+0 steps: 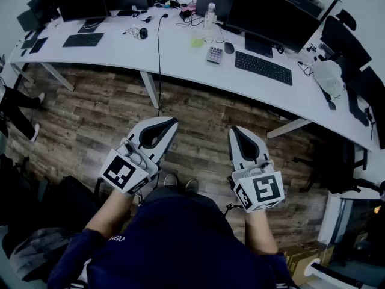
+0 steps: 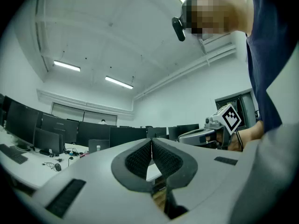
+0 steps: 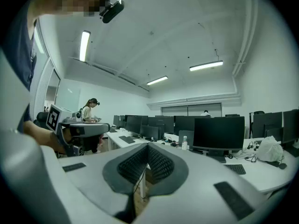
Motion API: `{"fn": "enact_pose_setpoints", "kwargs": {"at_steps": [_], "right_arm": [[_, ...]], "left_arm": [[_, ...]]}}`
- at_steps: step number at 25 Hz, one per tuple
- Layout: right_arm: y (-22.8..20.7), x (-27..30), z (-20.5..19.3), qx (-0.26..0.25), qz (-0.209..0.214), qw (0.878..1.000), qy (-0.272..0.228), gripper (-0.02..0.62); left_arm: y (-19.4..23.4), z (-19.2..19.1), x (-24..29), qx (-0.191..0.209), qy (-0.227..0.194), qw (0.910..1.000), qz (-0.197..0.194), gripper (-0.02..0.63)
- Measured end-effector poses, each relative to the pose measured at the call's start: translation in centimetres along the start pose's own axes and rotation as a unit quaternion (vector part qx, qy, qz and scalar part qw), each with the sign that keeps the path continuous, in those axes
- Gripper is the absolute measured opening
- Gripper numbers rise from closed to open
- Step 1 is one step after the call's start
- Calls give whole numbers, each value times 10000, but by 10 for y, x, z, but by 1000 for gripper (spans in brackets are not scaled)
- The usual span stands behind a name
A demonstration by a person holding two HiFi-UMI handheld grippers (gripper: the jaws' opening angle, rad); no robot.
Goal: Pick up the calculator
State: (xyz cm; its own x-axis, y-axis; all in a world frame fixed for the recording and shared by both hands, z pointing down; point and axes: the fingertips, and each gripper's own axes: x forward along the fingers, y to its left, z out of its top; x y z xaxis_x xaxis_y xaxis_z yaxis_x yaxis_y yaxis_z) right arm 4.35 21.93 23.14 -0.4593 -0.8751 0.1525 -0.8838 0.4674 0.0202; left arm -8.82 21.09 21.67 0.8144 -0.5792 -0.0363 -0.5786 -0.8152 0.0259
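Observation:
The calculator (image 1: pixel 215 55), small and grey with rows of keys, lies on the long white desk (image 1: pixel 180 65) between a yellow note and a black keyboard. Both grippers hang well short of the desk, over the wooden floor in front of the person's body. My left gripper (image 1: pixel 174 122) has its jaws pressed together with nothing between them, and my right gripper (image 1: pixel 233 129) is shut and empty as well. In the left gripper view the ribbed pads (image 2: pixel 140 157) meet at one line; the right gripper view shows the same closed pads (image 3: pixel 159 160). The calculator cannot be made out in either gripper view.
On the desk stand a black keyboard (image 1: pixel 263 67), a mouse (image 1: pixel 228 47), a water bottle (image 1: pixel 210 14), a yellow note (image 1: pixel 198 42), cables and several dark monitors (image 1: pixel 280 20). Desk legs (image 1: pixel 150 89) reach the floor. Another person (image 3: pixel 89 108) stands at a far desk.

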Motion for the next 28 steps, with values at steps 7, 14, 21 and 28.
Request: {"fn": "enact_pose_setpoints", "kwargs": {"at_steps": [7, 14, 21, 28], "right_arm": [[0, 0, -2, -41, -44, 10000, 34, 5], [-2, -2, 1, -54, -45, 10000, 2, 5], [-4, -4, 0, -37, -34, 10000, 1, 5], [-6, -3, 0, -42, -29, 10000, -30, 6]], "left_arm": [[-4, 1, 0, 46, 7, 10000, -41, 28], [-6, 1, 2, 44, 52, 10000, -48, 28], [-9, -1, 5, 64, 67, 9999, -51, 28], [-8, -2, 7, -3, 80, 10000, 36, 28]]}}
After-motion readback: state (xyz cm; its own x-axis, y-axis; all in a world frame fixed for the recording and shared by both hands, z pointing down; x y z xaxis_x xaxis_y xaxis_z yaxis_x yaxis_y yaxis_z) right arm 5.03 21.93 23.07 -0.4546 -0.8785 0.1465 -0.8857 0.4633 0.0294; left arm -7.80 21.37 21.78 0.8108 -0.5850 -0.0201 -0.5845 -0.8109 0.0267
